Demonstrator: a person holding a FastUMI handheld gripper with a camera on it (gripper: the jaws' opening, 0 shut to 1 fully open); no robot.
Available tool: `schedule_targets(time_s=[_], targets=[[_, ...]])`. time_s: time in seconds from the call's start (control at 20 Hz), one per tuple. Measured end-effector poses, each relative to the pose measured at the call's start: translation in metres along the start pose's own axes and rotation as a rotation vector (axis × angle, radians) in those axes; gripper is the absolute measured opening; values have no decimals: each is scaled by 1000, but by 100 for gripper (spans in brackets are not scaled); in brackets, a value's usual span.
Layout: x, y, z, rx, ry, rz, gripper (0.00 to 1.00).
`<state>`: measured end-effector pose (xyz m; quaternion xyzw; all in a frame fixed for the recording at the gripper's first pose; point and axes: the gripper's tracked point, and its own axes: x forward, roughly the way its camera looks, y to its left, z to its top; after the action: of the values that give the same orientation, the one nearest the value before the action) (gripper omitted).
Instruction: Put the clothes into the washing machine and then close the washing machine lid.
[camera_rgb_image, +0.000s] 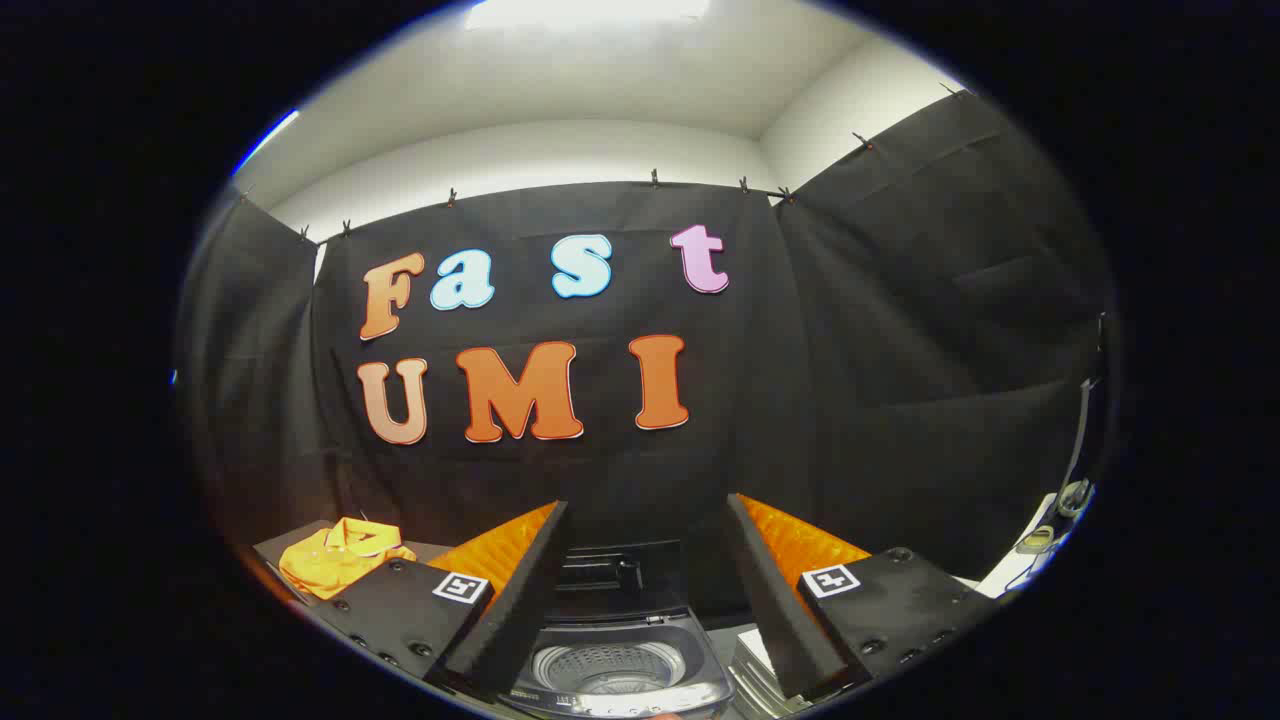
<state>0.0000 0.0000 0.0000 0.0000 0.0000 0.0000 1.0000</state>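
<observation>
Gripper view: hand-held gripper (648, 590) wide open, empty, above open washing machine (620, 660); shirt (335, 555) leftward.

Yellow-orange polo shirt (338, 556), dark grey washing machine (620, 640) with silvery perforated drum (608, 668)

No readable text, brand or number can be made out on any object. Each of the fingers (525, 600) carries a small square black-and-white marker tag (461, 587) on its mount, a coded pattern and not lettering; the second tag (831, 580) sits on the other side. The washing machine (620, 640) between the fingers has a control panel too dark and small to read.
</observation>
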Motion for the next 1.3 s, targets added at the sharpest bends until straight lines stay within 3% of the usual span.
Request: schedule_targets(time_s=[1.3], targets=[[-12,16,-9,-14,-26,37,98]])
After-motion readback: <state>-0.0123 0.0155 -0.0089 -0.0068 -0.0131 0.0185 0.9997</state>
